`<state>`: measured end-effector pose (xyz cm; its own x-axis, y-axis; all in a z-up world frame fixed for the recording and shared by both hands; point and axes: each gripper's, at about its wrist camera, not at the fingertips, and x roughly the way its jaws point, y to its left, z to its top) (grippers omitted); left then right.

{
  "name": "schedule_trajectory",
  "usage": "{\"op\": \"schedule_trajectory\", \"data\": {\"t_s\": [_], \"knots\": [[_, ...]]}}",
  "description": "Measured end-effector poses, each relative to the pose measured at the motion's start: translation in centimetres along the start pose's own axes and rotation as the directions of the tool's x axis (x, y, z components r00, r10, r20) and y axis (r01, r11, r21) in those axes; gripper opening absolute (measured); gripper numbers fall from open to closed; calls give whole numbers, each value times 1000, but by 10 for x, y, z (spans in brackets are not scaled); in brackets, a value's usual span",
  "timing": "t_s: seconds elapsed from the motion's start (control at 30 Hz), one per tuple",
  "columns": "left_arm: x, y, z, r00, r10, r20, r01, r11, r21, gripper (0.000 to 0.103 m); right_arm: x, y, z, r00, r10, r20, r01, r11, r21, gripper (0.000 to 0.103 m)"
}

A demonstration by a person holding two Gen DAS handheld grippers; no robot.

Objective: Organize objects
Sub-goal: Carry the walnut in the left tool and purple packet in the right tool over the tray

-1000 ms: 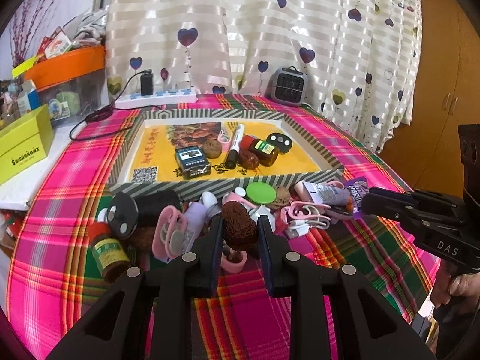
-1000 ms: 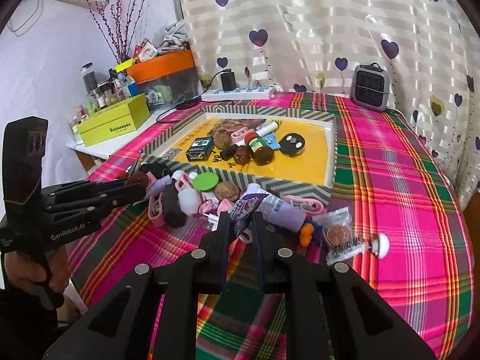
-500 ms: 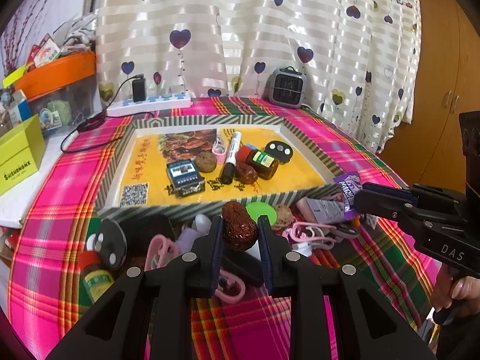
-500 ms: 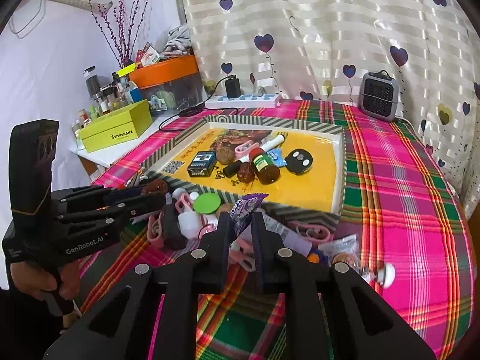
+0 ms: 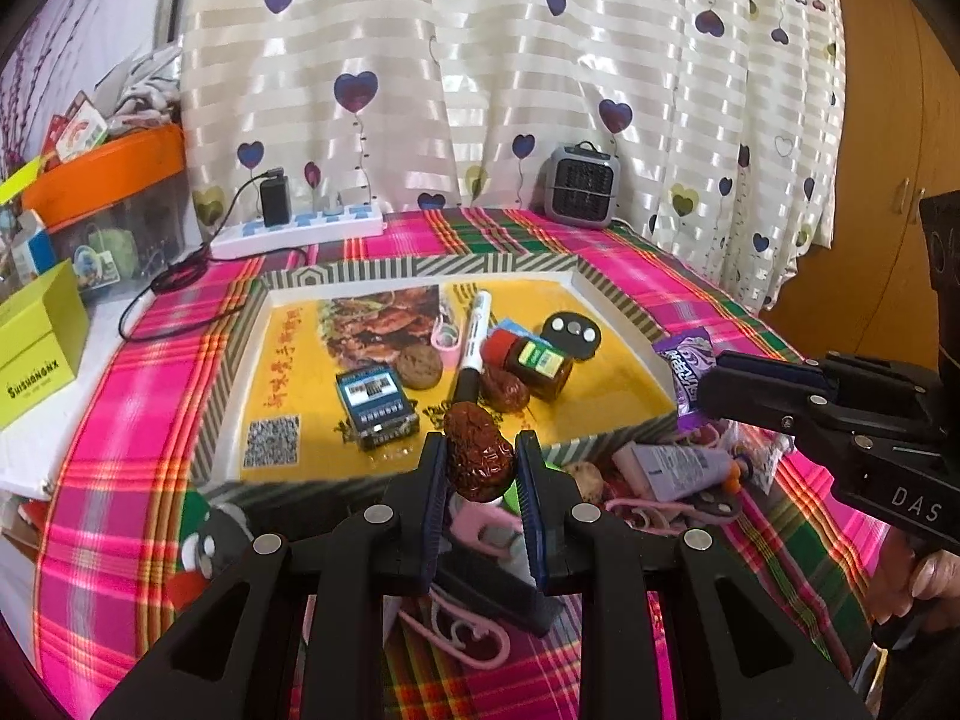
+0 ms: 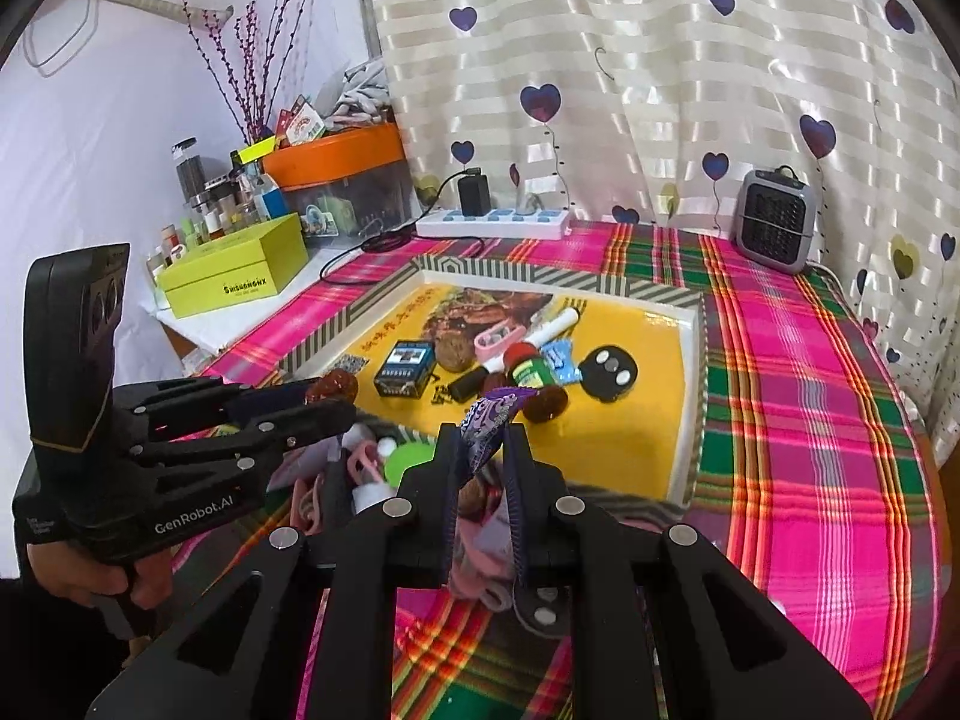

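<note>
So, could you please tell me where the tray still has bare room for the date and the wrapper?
The tray is bare along its right side, beyond the black key fob, and in its near right corner. Its middle is crowded around the marker and jar.

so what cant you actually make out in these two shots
- Left wrist view: the clutter before the tray is partly hidden by the left gripper, which holds a dried date.
- Right wrist view: the same pile lies behind the right gripper, pinching a purple wrapper; its print is too small to read.
- Both views: the yellow lettering on the tray floor is too small to read.
</note>
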<state>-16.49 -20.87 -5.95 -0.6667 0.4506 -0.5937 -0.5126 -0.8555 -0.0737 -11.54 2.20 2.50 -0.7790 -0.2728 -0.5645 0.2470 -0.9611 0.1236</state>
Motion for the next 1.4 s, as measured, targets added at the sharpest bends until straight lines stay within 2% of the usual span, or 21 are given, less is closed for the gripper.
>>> {"op": "schedule_trajectory", "data": {"t_s": [0.63, 1.1, 1.4], "knots": [[16, 6, 37, 999, 15, 32, -16, 1000, 16, 22, 15, -8, 32, 1000, 1, 18, -1, 1000, -19, 0], [44, 12, 56, 1000, 4, -3, -4, 1000, 16, 22, 36, -22, 46, 1000, -2, -2, 2, 1000, -16, 0], [65, 24, 61, 1000, 9, -26, -9, 1000, -24, 22, 65, -38, 56, 999, 6, -48, -6, 1000, 3, 0]]}}
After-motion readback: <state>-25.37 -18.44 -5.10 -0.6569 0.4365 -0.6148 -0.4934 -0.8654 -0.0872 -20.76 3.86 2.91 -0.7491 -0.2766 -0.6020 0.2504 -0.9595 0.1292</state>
